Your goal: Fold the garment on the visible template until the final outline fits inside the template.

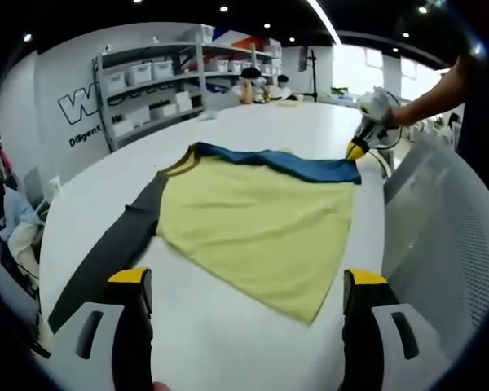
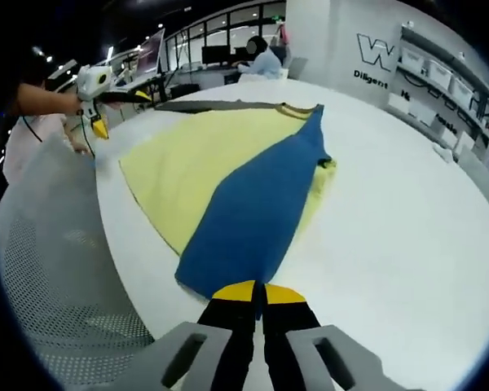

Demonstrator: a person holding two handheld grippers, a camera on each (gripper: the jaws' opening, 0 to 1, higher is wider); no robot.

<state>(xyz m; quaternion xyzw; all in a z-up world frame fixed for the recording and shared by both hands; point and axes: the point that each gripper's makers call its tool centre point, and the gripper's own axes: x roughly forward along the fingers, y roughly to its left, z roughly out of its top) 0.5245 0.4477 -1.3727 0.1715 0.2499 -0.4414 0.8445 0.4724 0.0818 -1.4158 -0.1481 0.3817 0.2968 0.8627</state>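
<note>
Garment (image 1: 261, 220): yellow body, blue sleeve (image 2: 257, 212), dark grey sleeve (image 1: 118, 244). You have it lying flat on the white table (image 1: 253, 122); in the right gripper view the blue sleeve is folded across the yellow panel.

Left gripper (image 1: 248, 281): your 2 yellow-tipped black jaws stand wide apart, holding nothing, near the garment's closest hem. In the right gripper view it appears at the far left edge (image 2: 98, 122), above the table rim.

Right gripper (image 2: 253, 292): jaws pressed together at the near end of the blue sleeve. You cannot tell whether the cloth is pinched between them. In the left gripper view it sits at the blue corner (image 1: 357, 149), held by your hand (image 1: 379, 106).

Wall lettering (image 1: 80, 104): a large "W", cut off. Smaller writing beneath begins "Diligent"; the rest is unreadable.

Shelving (image 1: 155, 77): grey rack holding white bins.

Person (image 1: 248, 81): seated at the table's far end.

Chair (image 1: 440, 236): perforated grey back beside the table.
</note>
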